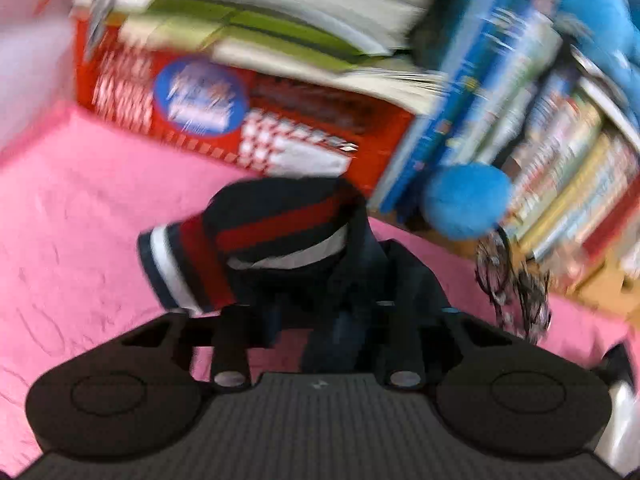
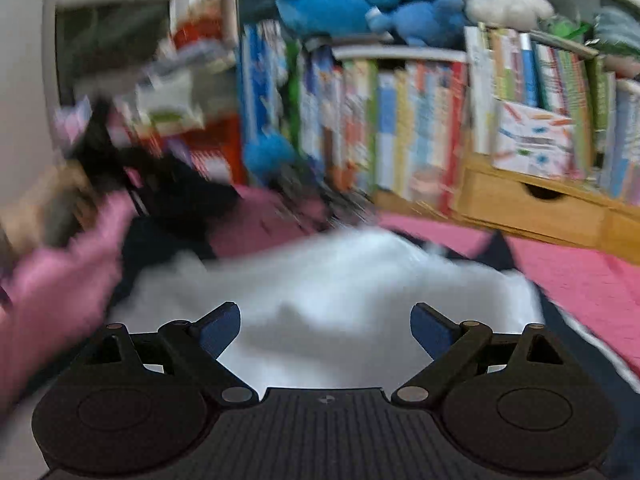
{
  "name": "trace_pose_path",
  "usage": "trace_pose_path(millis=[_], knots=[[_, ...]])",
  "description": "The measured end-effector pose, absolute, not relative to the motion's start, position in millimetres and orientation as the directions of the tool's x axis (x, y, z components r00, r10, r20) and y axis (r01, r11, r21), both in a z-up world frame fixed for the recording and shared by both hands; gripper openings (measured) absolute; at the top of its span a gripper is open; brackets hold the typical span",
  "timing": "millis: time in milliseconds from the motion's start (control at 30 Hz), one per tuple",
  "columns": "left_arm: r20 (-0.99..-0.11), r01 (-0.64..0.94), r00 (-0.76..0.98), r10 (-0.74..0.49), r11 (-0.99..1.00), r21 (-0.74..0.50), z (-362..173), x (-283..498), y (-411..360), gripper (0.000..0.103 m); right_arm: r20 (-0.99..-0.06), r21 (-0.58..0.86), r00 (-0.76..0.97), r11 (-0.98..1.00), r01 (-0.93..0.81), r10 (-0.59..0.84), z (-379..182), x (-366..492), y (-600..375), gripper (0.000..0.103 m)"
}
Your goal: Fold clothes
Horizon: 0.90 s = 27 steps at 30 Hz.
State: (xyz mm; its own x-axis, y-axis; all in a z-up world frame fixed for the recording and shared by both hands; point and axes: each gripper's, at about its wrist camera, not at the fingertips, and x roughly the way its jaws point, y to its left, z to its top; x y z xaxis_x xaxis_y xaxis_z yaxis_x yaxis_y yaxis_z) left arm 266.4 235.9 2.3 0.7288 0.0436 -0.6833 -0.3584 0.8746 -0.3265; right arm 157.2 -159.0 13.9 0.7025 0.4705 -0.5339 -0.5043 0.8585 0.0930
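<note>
Gripping navy garment (image 1: pixel 320 264), left tool (image 1: pixel 320 320) nears books (image 1: pixel 552 168) edging pink cover (image 1: pixel 80 220).

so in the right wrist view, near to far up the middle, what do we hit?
Open right claw → white fabric of the garment → pink textured bedspread → row of upright colourful books → blue plush toys on the shelf top.

Navy garment (image 1: pixel 280 240), red and white cuff stripes; pink bed cover (image 1: pixel 80 220); white cloth (image 2: pixel 340 280) near; blue plush toys (image 2: pixel 360 0) far; red box (image 1: pixel 224 108), blue roundel.
</note>
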Motion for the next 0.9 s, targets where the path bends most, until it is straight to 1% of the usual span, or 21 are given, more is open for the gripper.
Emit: trace_pose_path(millis=[33, 67, 167, 267, 300, 400, 433, 467, 500, 533, 567, 600, 633, 667, 700, 767, 867, 900], knots=[[-0.676, -0.357, 0.736, 0.023, 0.862, -0.36, -0.5, 259.9, 245.8, 0.016, -0.524, 0.14, 0.687, 0.847, -0.514, 0.503, 19.5, 167.2, -151.4, 0.093], [-0.668, -0.356, 0.744, 0.003, 0.848, -0.393, -3.4, 253.4, 255.6, 0.012, -0.522, 0.179, 0.67, 0.835, -0.52, 0.528, 23.2, 180.0, -140.6, 0.093], [-0.632, -0.337, 0.773, 0.058, 0.881, -0.332, 5.2, 220.3, 264.7, 0.012, -0.517, 0.267, 0.61, 0.79, -0.552, 0.601, 29.8, 219.0, -99.3, 0.093], [-0.605, -0.296, 0.796, 0.031, 0.891, -0.345, 8.8, 177.2, 278.1, 0.012, -0.528, 0.325, 0.514, 0.72, -0.613, 0.676, 25.3, 255.5, -32.9, 0.093], [-0.605, -0.288, 0.796, 0.018, 0.891, -0.352, 7.9, 161.5, 282.6, 0.012, -0.544, 0.344, 0.481, 0.705, -0.62, 0.688, 20.7, 267.4, -7.6, 0.093], [-0.581, -0.291, 0.813, 0.046, 0.895, -0.337, 7.8, 119.5, 287.0, 0.012, -0.623, 0.35, 0.4, 0.697, -0.626, 0.672, -0.6, 302.1, 65.6, 0.093], [-0.572, -0.292, 0.818, 0.055, 0.897, -0.332, 7.8, 105.5, 288.4, 0.013, -0.65, 0.327, 0.401, 0.714, -0.619, 0.645, -7.9, 308.1, 84.3, 0.093], [-0.557, -0.287, 0.828, 0.072, 0.907, -0.309, 9.8, 92.9, 286.8, 0.013, -0.669, 0.294, 0.421, 0.738, -0.607, 0.612, -14.3, 315.1, 102.5, 0.089], [-0.545, -0.287, 0.833, 0.091, 0.914, -0.286, 11.2, 82.8, 285.5, 0.013, -0.672, 0.294, 0.422, 0.743, -0.601, 0.608, -19.0, 319.4, 114.0, 0.083], [-0.538, -0.289, 0.836, 0.108, 0.92, -0.264, 13.9, 73.5, 283.7, 0.013, -0.665, 0.329, 0.391, 0.72, -0.611, 0.636, -22.0, 321.5, 121.1, 0.057], [-0.528, -0.289, 0.841, 0.116, 0.922, -0.258, 15.2, 66.1, 285.0, 0.013, -0.653, 0.394, 0.331, 0.679, -0.62, 0.681, -23.7, 321.5, 127.3, 0.027], [-0.519, -0.289, 0.846, 0.123, 0.923, -0.252, 16.4, 58.8, 286.3, 0.013, -0.642, 0.401, 0.322, 0.663, -0.632, 0.696, -20.5, 315.6, 131.8, 0.015], [-0.509, -0.29, 0.851, 0.131, 0.925, -0.247, 17.6, 51.5, 287.7, 0.015, -0.631, 0.406, 0.316, 0.649, -0.644, 0.708, -17.1, 309.5, 136.2, 0.011], [-0.504, -0.287, 0.854, 0.129, 0.925, -0.25, 17.7, 46.0, 288.6, 0.018, -0.605, 0.357, 0.362, 0.648, -0.673, 0.709, -5.2, 298.3, 138.3, 0.01], [-0.499, -0.285, 0.857, 0.128, 0.924, -0.253, 17.8, 40.6, 289.6, 0.018, -0.574, 0.303, 0.41, 0.649, -0.698, 0.709, 7.3, 286.8, 140.4, 0.009], [-0.498, -0.286, 0.857, 0.13, 0.925, -0.252, 15.8, 33.5, 291.5, 0.018, -0.499, 0.275, 0.479, 0.656, -0.702, 0.722, 41.8, 272.5, 134.1, 0.008], [-0.482, -0.307, 0.864, 0.146, 0.911, -0.275, 14.2, 23.2, 296.9, 0.018, -0.339, 0.155, 0.691, 0.763, -0.628, 0.638, 102.8, 243.0, 121.0, 0.008], [-0.472, -0.319, 0.869, 0.149, 0.898, -0.304, 13.4, 19.5, 301.8, 0.018, -0.292, 0.06, 0.733, 0.777, -0.627, 0.614, 114.3, 225.2, 126.6, 0.008]])
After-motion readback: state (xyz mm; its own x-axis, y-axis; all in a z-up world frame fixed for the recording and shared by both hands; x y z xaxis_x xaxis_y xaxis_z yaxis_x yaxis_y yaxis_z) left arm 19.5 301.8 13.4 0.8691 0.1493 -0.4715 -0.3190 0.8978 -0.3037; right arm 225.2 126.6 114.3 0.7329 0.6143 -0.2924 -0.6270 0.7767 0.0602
